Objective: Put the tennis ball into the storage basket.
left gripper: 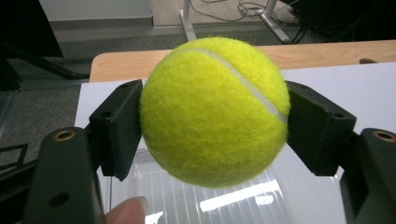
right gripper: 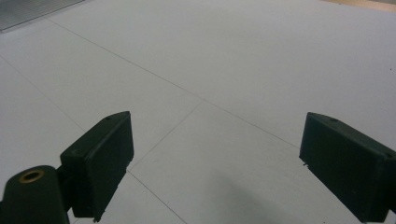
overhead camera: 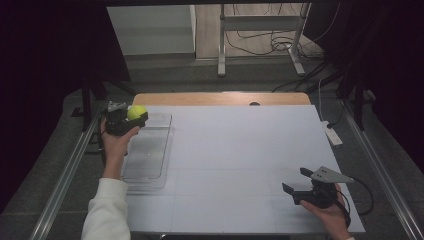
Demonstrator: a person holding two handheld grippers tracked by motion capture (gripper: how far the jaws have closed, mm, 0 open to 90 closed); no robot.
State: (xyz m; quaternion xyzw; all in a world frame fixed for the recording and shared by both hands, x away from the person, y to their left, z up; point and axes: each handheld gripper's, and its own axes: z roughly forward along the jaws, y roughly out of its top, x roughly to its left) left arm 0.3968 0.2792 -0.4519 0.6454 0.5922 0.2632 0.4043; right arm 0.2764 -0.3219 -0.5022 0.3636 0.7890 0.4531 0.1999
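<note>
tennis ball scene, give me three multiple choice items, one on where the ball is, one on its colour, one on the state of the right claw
1. Where is the tennis ball?
A. lying in the clear tray
B. clamped in the left claw above the tray's far end
C. on the white table by the right claw

2. What colour is the ball?
A. yellow-green
B. orange
C. white

3. How is the right claw?
A. shut on the ball
B. shut on nothing
C. open, holding nothing

Answers:
1 B: the left claw has a jaw pressed on each side of the ball, over the clear tray.
2 A: its felt is yellow-green with a pale seam.
3 C: the right claw has its jaws wide apart over the bare white table.
</note>
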